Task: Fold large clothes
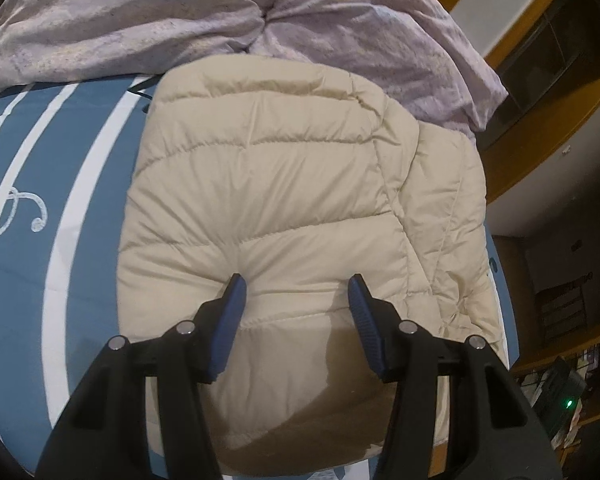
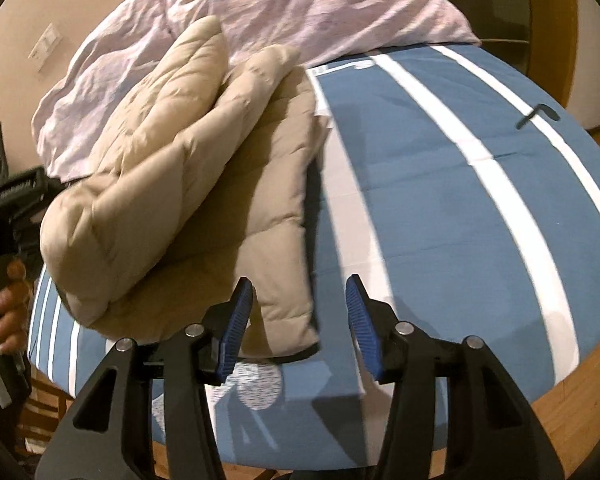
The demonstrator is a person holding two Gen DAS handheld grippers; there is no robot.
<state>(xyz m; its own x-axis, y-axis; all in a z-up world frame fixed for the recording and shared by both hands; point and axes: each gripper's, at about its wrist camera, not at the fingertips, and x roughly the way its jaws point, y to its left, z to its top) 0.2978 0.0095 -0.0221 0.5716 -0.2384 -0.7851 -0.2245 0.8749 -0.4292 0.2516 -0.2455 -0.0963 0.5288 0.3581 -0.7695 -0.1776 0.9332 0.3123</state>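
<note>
Jacket (image 1: pixel 268 184), cream quilted puffer, lies on the bed (image 1: pixel 88 208), on the striped blue/white sheet, near the bed's right edge as seen from the left wrist cam, its far end touching the duvet (image 1: pixel 140 20). Folded already at least once: one puffy panel sits over a second layer that sticks out on the jacket's right side, prob. so the bulk stacks into a compact block. In the right wrist cam the top layers (image 2: pixel 148 152) look lofty and loose, not pressed flat, w/ a flatter layer beneath on the sheet. Padding traps air, so I'd expect it to spring back unless patted down.

Left gripper (image 1: pixel 296 284) hangs over the jacket's near end, jaws apart, nothing between the pads. Tips look close to the fabric; contact can't be confirmed. Likely placed to press or take the near hem for the next fold.

Right gripper (image 2: pixel 299 286) is beside the jacket's near corner, over sheet, jaws apart and empty. Prob. lined up w/ that edge for the same reason.

Hand (image 2: pixel 8 308) on the left tool's grip shows just beyond the jacket at the bed's edge.

Duvet, lilac, is bunched at the jacket's far side. Wood floor (image 2: pixel 580 400) lies past the bed.
</note>
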